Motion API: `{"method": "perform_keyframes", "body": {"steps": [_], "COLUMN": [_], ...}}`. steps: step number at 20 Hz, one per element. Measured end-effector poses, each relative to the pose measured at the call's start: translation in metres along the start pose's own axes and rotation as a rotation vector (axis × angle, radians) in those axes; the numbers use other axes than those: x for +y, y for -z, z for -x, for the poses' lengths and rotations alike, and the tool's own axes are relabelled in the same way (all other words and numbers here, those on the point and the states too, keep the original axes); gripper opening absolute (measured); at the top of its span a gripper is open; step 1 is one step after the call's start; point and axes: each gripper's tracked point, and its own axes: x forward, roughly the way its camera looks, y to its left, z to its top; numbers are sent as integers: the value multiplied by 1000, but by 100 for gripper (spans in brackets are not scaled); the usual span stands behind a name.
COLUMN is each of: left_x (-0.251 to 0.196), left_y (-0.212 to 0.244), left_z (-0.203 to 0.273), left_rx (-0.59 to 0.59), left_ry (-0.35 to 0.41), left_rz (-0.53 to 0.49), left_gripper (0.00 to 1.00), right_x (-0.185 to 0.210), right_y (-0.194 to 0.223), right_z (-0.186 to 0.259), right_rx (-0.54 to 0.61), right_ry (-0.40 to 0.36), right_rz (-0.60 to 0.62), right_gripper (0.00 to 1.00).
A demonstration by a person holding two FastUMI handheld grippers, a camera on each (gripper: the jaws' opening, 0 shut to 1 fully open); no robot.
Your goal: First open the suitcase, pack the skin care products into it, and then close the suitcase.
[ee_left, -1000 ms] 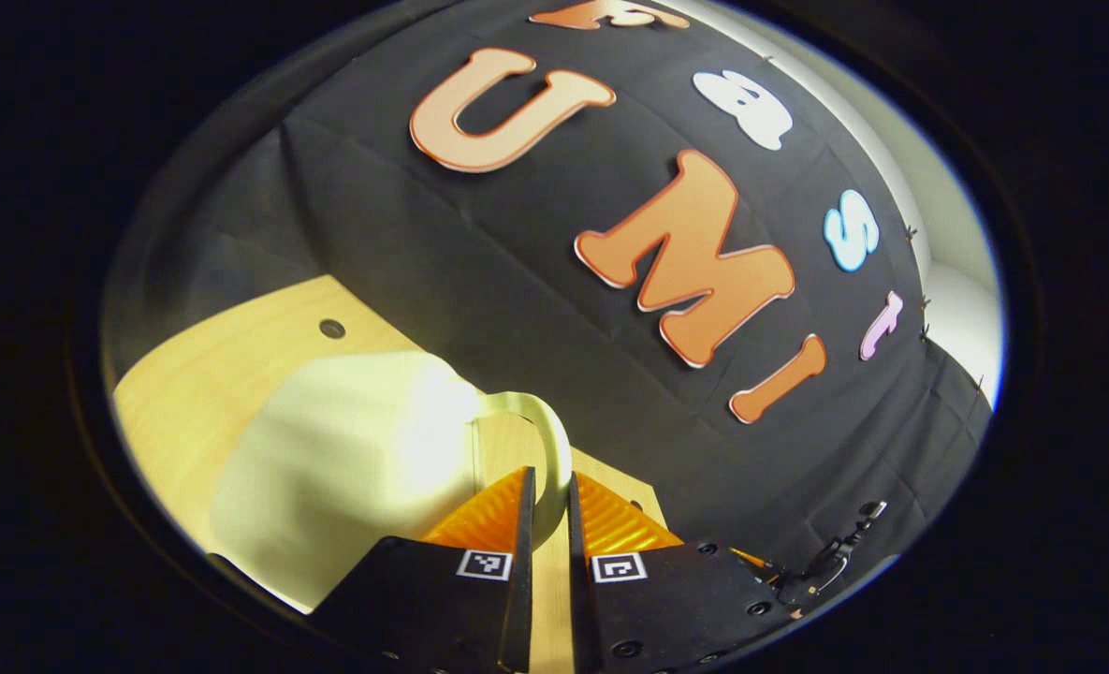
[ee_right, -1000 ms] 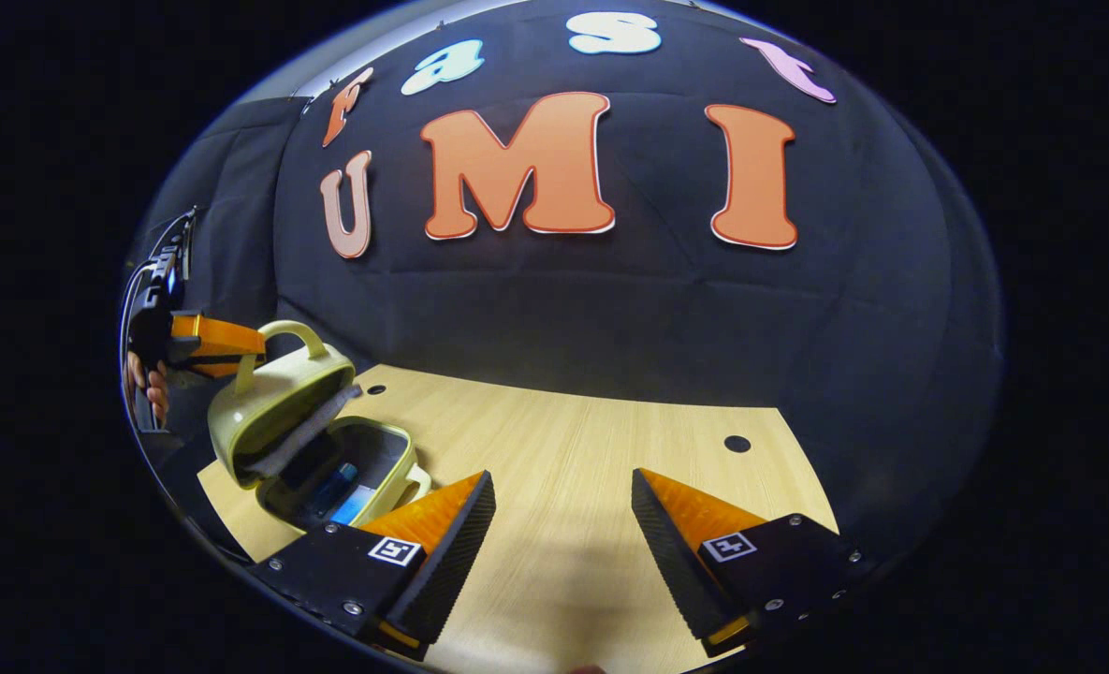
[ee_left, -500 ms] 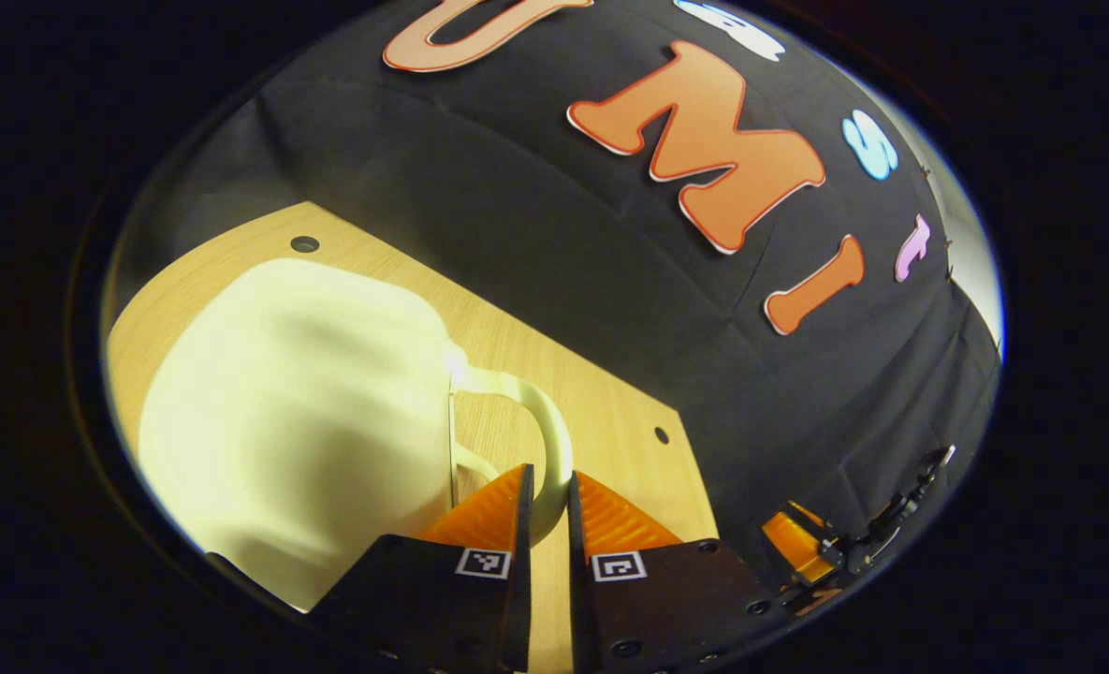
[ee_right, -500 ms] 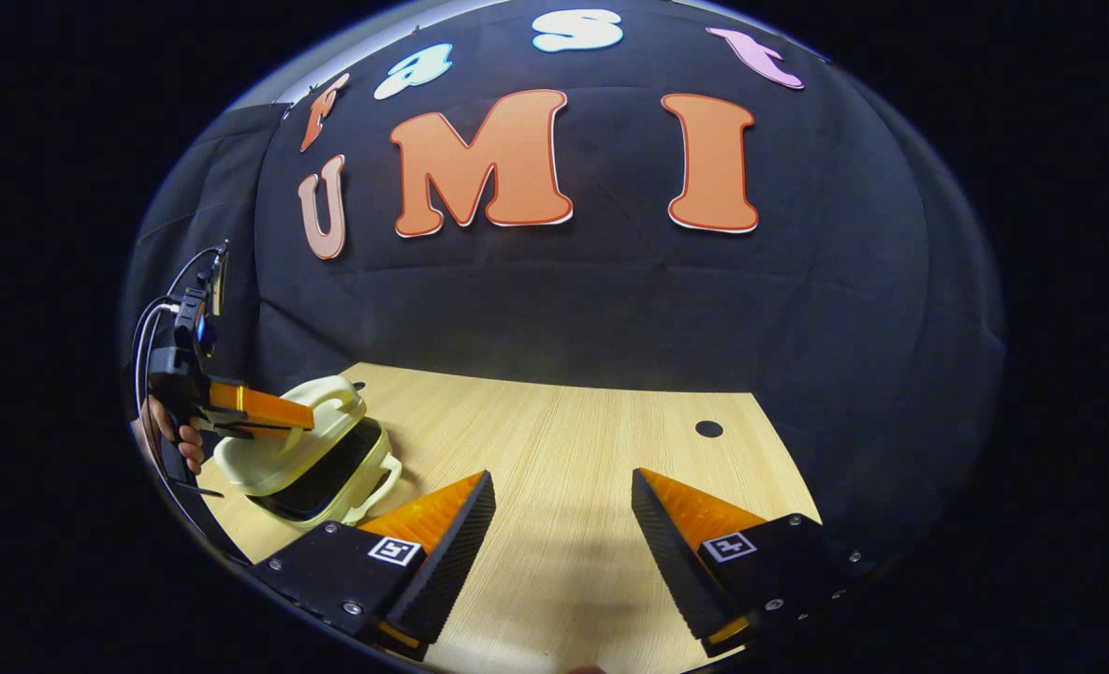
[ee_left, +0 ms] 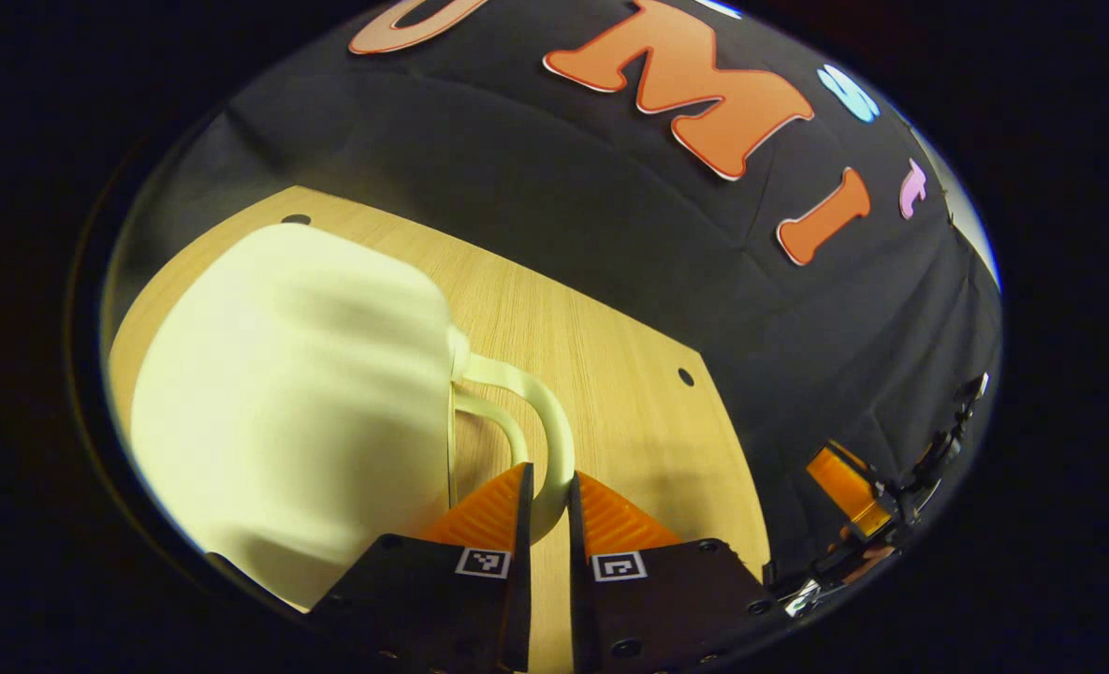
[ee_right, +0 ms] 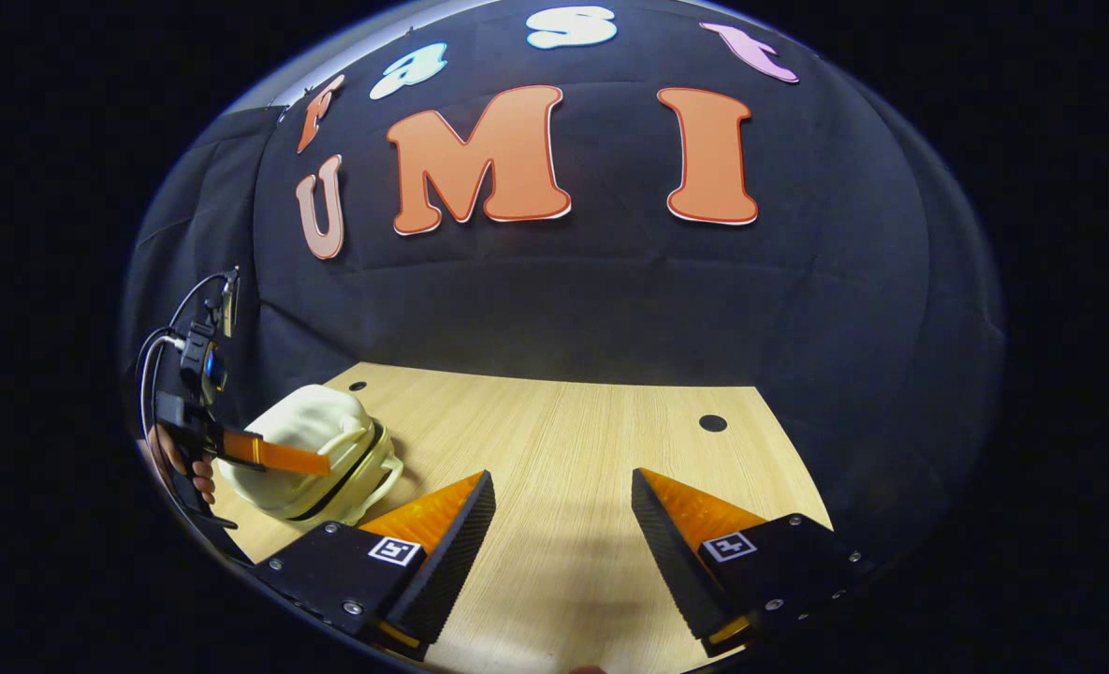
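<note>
We see a light wooden table (ee_right: 573, 468) with small dark holes in it, one (ee_right: 712, 423) toward two o'clock of the right gripper view, another (ee_right: 357, 386) just behind the suitcase, and the black cloth wall (ee_right: 610, 309) rising straight behind the table's far edge. In the right gripper view the stretch of board between the right gripper (ee_right: 563, 510) and the case lies bare, and that gripper's fingers stand wide apart over the wood, holding nothing. The pale yellow-green suitcase (ee_right: 306, 449) sits on the table at about nine o'clock in that view, near the table's left edge, its lid down on its base with only a dark seam between the two halves. Its handles point toward the left gripper (ee_left: 548, 501), and in the left gripper view the shell (ee_left: 292, 393) spreads away to ten o'clock, its long axis running from the handles toward the far edge of the table. The left gripper's fingers are pinched on the upper handle (ee_left: 540, 412), with a second handle loop (ee_left: 498, 426) just beside it. A hand (ee_right: 189, 468) holds the left gripper at the left edge of the right gripper view.
</note>
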Motion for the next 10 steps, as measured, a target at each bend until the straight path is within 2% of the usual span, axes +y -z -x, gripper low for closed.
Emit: {"method": "perform_keyframes", "body": {"steps": [1, 3, 4, 5, 6, 7, 9, 10], "left_x": [-1, -14, -21, -27, -36, -47, -67, -76], "left_y": [5, 9, 9, 5, -2, -9, -25, -38], "left_z": [-3, 3, 3, 9, 13, 18, 26, 33], "left_rx": [12, 28, 17, -6, -38, -67, -137, -187], "left_ry": [-8, 15, 18, 10, 9, 11, 0, -13], "left_rz": [-31, -55, -86, -132, -182, -233, -321, -354], "left_gripper": [17, 32, 32, 36, 54, 60, 85, 88], "right_x": [0, 2, 2, 2, 1, 2, 3, 5], "right_y": [0, -2, -4, -6, -11, -16, -30, -38], "right_z": [0, 1, 0, 0, 1, 2, 5, 5], "right_rx": [0, -6, -10, -15, -31, -47, -93, -115], "right_ry": [2, 2, 4, 9, 14, 17, 33, 41], "right_rz": [2, 7, 11, 12, 13, 16, 33, 41], "right_gripper": [94, 94, 94, 94, 94, 94, 94, 93]}}
